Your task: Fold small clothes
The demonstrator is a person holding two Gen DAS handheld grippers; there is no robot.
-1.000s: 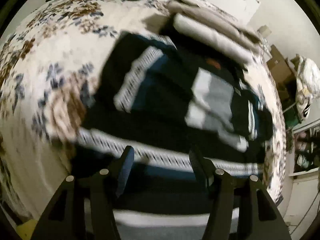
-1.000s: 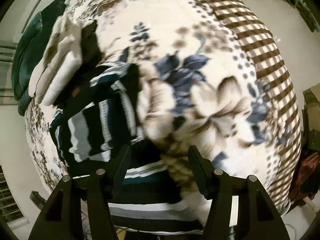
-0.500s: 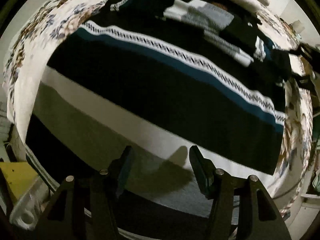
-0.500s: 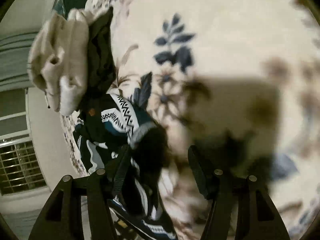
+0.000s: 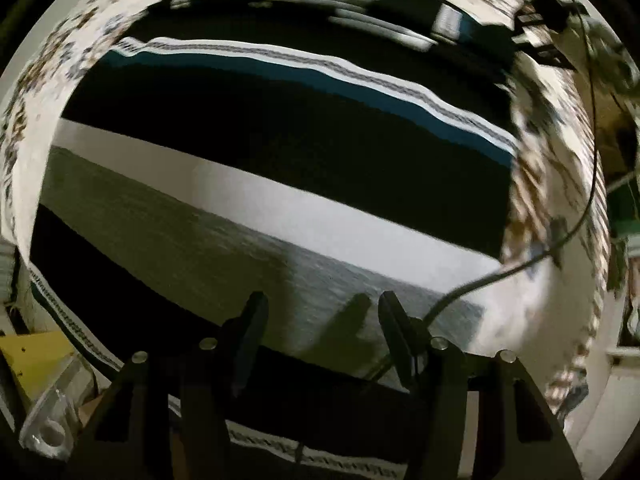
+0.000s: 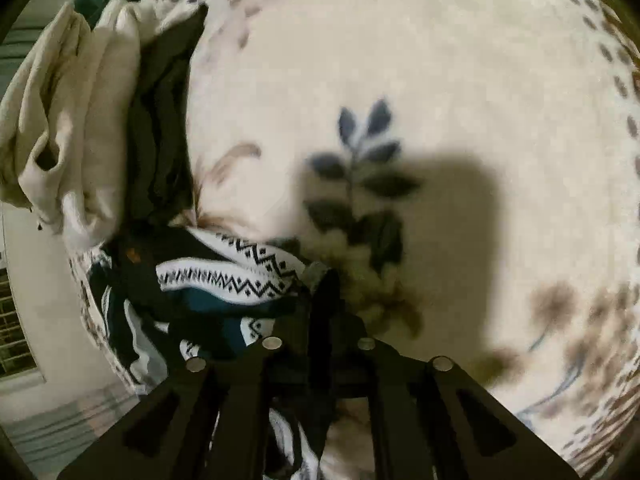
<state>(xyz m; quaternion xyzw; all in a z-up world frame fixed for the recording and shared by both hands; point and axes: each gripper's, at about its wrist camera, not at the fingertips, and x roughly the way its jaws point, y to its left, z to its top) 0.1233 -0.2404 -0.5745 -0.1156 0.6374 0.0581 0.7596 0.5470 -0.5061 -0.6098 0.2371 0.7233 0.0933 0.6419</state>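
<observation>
While flat on blanket (image 5: pixel 560 312), striped sweater (image 5: pixel 280 152), right tongs (image 6: pixel 324 292) clamped.

A bed carries everything, covered by a cream blanket (image 6: pixel 460 80) printed with blue and brown flowers. A striped sweater (image 5: pixel 280 184) in black, white, grey and teal lies spread flat on it. At the blanket's edge sit folded beige clothes (image 6: pixel 76 128) with a dark garment (image 6: pixel 160 140) beside them.
</observation>
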